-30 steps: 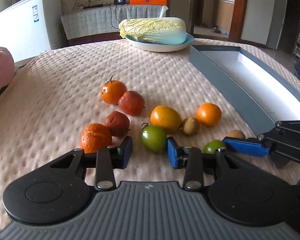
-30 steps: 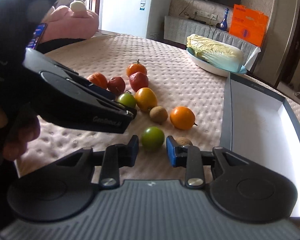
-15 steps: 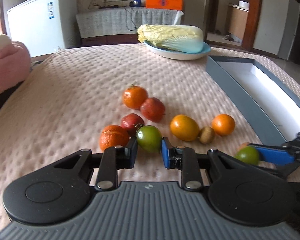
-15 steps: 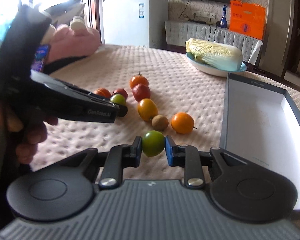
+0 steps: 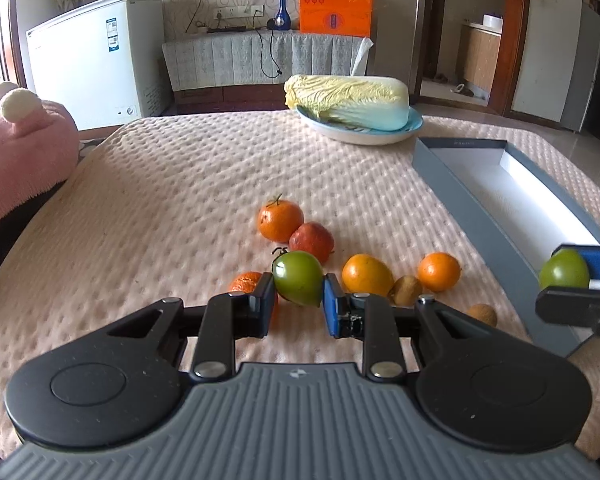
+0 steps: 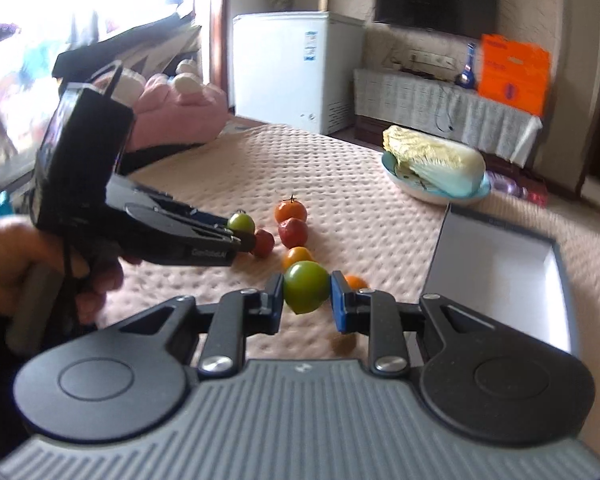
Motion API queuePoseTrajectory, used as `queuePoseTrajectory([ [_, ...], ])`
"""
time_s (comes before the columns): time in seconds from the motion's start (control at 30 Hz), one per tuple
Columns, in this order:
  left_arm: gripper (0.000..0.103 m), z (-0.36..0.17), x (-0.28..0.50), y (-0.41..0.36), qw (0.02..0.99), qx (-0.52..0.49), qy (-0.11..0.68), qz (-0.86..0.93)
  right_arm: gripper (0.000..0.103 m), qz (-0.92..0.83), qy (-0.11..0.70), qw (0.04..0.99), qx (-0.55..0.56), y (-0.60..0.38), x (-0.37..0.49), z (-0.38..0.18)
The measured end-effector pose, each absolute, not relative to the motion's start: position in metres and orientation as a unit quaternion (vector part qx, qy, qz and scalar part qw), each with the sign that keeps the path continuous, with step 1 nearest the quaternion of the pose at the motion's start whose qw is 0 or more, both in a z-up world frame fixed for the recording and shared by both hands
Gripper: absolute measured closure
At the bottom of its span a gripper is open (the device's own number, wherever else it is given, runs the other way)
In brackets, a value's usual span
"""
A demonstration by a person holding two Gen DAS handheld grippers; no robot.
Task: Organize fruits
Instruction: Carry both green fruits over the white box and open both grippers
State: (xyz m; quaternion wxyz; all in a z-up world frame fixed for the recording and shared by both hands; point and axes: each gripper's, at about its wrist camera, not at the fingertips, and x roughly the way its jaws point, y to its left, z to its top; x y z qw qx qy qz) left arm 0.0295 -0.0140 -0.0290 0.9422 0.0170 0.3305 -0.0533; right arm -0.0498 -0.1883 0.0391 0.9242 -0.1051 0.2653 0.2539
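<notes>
Left claw (image 5: 299, 304) clamped on a green tomato (image 5: 298, 283), centre frame, just clear of the pink-covered surface (image 5: 180, 184); right claw (image 6: 306, 300) pinching a second green tomato (image 6: 305, 286), also centre frame. Remaining fruit (image 5: 367, 274) clustered mid-frame, grey box (image 5: 472, 208) at right

Bench cover (image 5: 180, 184): pink cloth, dimpled, matt. Green tomato (image 5: 298, 283): smooth, glossy skin. Left hand-held gripper (image 5: 299, 308): matt black plastic, ribbed grey housing, bright metal rivets. Box (image 5: 476, 216): matt grey card, white lining. Plate (image 5: 414, 126): glazed, glossy.
</notes>
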Motion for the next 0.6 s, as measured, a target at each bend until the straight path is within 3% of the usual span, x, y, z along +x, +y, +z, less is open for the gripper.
queuePoseTrajectory([
  [0.6,0.073,-0.017,0.043,-0.053,0.949,0.033,0.309,-0.051,0.076,0.199,0.256,0.946,-0.024,-0.231,-0.039,0.024],
])
